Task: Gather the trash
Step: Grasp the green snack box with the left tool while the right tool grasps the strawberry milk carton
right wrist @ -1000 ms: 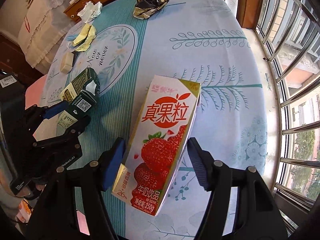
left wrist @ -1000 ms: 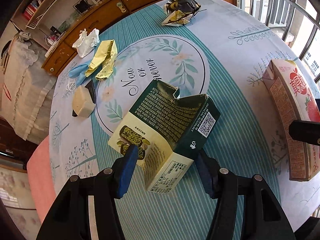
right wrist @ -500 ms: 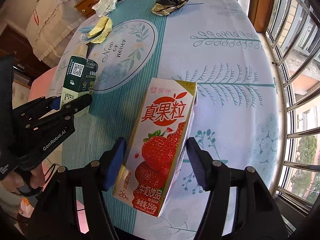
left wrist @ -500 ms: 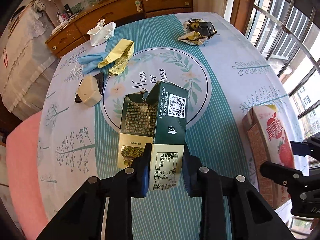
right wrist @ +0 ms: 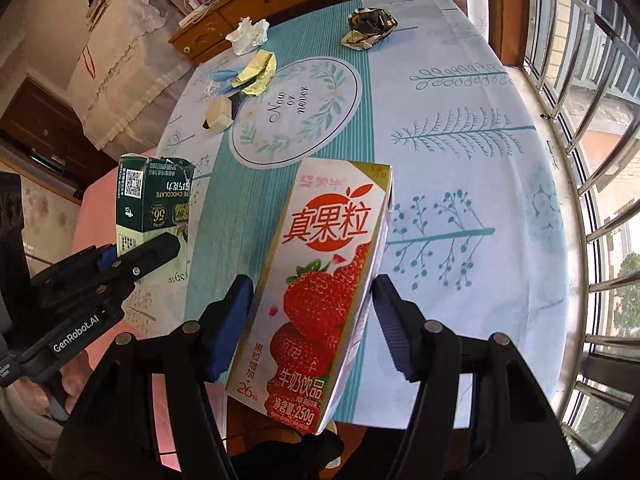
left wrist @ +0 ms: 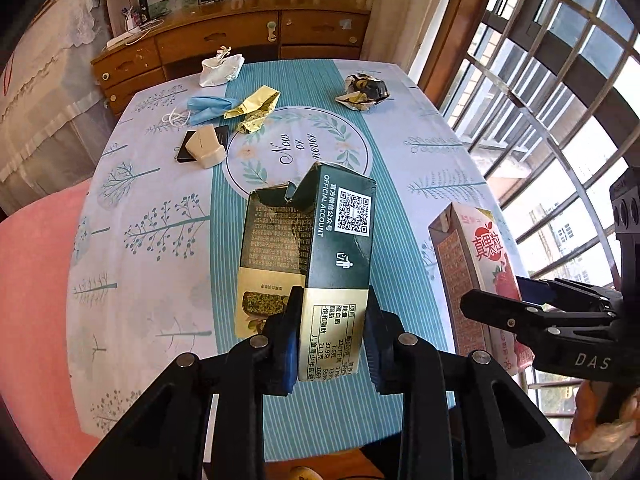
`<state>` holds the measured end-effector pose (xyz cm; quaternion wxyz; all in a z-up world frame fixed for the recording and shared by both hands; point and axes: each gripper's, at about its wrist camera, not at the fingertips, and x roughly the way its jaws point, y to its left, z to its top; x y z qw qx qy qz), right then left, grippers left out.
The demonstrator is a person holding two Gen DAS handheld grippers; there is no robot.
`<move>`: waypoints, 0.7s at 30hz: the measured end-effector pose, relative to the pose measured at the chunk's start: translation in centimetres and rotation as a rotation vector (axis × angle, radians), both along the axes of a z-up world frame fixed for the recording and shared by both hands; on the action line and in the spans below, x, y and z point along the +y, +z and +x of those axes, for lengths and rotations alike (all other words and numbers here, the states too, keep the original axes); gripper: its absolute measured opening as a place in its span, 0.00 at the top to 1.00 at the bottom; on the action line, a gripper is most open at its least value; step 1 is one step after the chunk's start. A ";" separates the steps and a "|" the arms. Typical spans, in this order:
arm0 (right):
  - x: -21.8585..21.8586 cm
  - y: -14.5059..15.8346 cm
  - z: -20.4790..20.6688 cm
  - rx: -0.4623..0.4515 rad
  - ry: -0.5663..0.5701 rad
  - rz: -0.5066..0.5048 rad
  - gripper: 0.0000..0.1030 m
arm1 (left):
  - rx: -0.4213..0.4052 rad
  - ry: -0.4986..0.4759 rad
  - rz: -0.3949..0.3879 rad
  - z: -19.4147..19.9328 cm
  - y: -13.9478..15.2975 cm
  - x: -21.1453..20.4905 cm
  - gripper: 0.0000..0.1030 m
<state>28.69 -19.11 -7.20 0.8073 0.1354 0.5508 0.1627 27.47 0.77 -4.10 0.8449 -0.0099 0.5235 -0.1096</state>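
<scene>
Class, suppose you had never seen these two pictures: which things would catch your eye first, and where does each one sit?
First, the strawberry milk carton, bright red and white, gripped in the right gripper above the near edge of the table. Next, the torn dark green chocolate box clamped in the left gripper. Beyond them lies scattered trash: a crumpled foil wrapper at the far side and a yellow wrapper beside a blue face mask.

Milk carton (right wrist: 320, 300) base perhaps hides table edge.

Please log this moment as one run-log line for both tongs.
left tongs: shut on green box | right tongs: shut on strawberry carton | both clear of table | wrappers left
</scene>
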 end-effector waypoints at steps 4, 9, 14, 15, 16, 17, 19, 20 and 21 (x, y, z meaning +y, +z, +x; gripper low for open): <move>1.2 1.7 -5.0 -0.036 -0.049 0.015 0.43 | -0.032 -0.049 -0.023 -5.1 2.0 2.0 0.75; 3.5 3.2 -11.7 -0.092 -0.087 0.015 0.43 | -0.071 -0.099 -0.035 -11.4 3.8 4.4 0.75; 5.9 4.2 -18.3 -0.131 -0.111 0.009 0.43 | -0.087 -0.136 -0.043 -17.3 4.6 6.4 0.75; 6.2 4.3 -19.5 -0.134 -0.115 0.009 0.43 | -0.089 -0.141 -0.041 -18.4 4.7 6.7 0.75; 6.6 4.3 -20.8 -0.134 -0.118 0.008 0.43 | -0.089 -0.147 -0.042 -19.5 4.7 7.0 0.75; 7.0 4.3 -21.8 -0.135 -0.120 0.005 0.43 | -0.089 -0.151 -0.046 -20.5 4.8 7.3 0.75; 7.5 4.2 -23.9 -0.132 -0.122 -0.010 0.43 | -0.085 -0.160 -0.049 -22.6 4.7 8.0 0.75; 7.7 4.1 -24.8 -0.129 -0.121 -0.017 0.43 | -0.082 -0.165 -0.050 -23.4 4.7 8.2 0.75; 7.8 4.1 -25.7 -0.126 -0.119 -0.024 0.43 | -0.080 -0.171 -0.050 -24.2 4.6 8.3 0.75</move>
